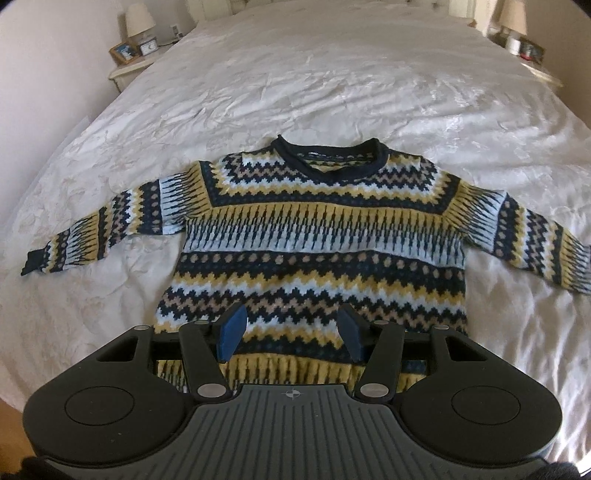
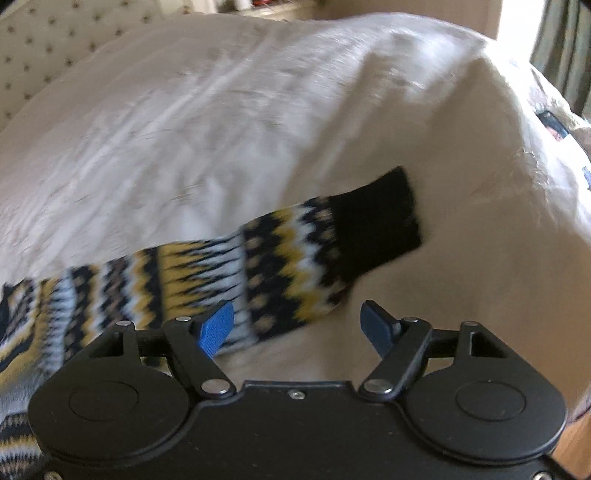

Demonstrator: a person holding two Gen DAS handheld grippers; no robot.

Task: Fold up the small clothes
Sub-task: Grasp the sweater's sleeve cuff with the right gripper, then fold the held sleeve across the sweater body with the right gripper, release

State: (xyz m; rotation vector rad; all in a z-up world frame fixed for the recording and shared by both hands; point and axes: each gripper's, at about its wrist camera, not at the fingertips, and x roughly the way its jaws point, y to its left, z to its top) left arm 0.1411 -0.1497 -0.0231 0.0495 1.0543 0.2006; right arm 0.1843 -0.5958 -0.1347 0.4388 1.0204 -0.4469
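The left hand-held gripper (image 1: 290, 334) hangs above the lower body of the sweater (image 1: 310, 236), its blue pads (image 1: 233, 332) standing apart with nothing pinched between them, the yellow band near the hem showing in the gap. The right hand-held gripper (image 2: 297, 328) is likewise parted and empty, its left pad over the edge of the sweater's sleeve (image 2: 258, 266) while bare bedspread fills the rest of the gap; this view is blurred. The sweater, patterned in navy, yellow, pale blue and tan zigzags, lies flat and face up on the white bedspread (image 1: 332, 85) of the bed, neck pointing away, both sleeves spread out sideways. The sleeve's black cuff (image 2: 380, 218) rests near the bed's edge. A nightstand (image 1: 127, 70) with a lamp (image 1: 138, 22) stands beside the bed's far left.
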